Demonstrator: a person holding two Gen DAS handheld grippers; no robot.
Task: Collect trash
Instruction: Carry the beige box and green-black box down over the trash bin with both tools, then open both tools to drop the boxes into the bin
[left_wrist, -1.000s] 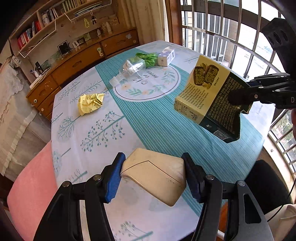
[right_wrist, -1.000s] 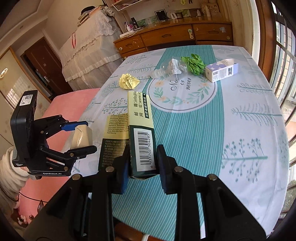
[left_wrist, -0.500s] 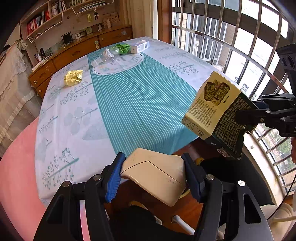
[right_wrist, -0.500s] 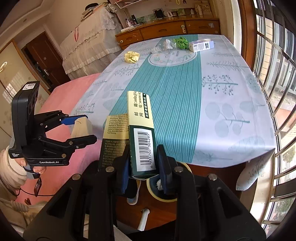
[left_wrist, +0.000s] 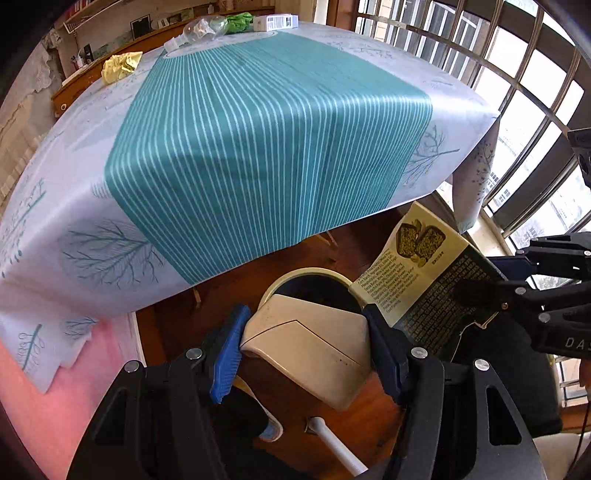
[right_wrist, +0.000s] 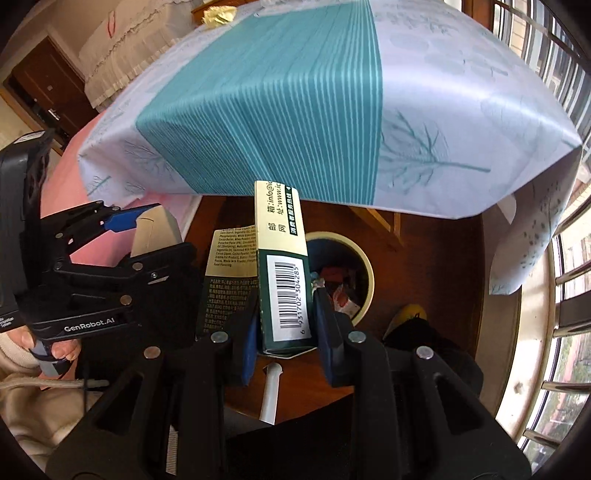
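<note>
My left gripper (left_wrist: 303, 354) is shut on a beige carton (left_wrist: 310, 354) and holds it below the table edge, above a round bin (left_wrist: 295, 277) on the floor. My right gripper (right_wrist: 284, 332) is shut on a green-and-cream snack box (right_wrist: 282, 273), held beside the carton over the same bin (right_wrist: 365, 269), which holds wrappers. The snack box also shows in the left wrist view (left_wrist: 424, 280). The left gripper with its carton shows in the right wrist view (right_wrist: 151, 232).
The table with its teal striped cloth (left_wrist: 258, 129) hangs above the bin. On its far end lie a yellow wrapper (left_wrist: 120, 66), a clear bottle (left_wrist: 199, 29), green paper (left_wrist: 240, 20) and a small white box (left_wrist: 277, 22). Window bars (left_wrist: 517, 92) stand to the right.
Both grippers have dropped from above the table edge to below it, carrying the carton and the snack box over the floor bin. Both stay shut.
</note>
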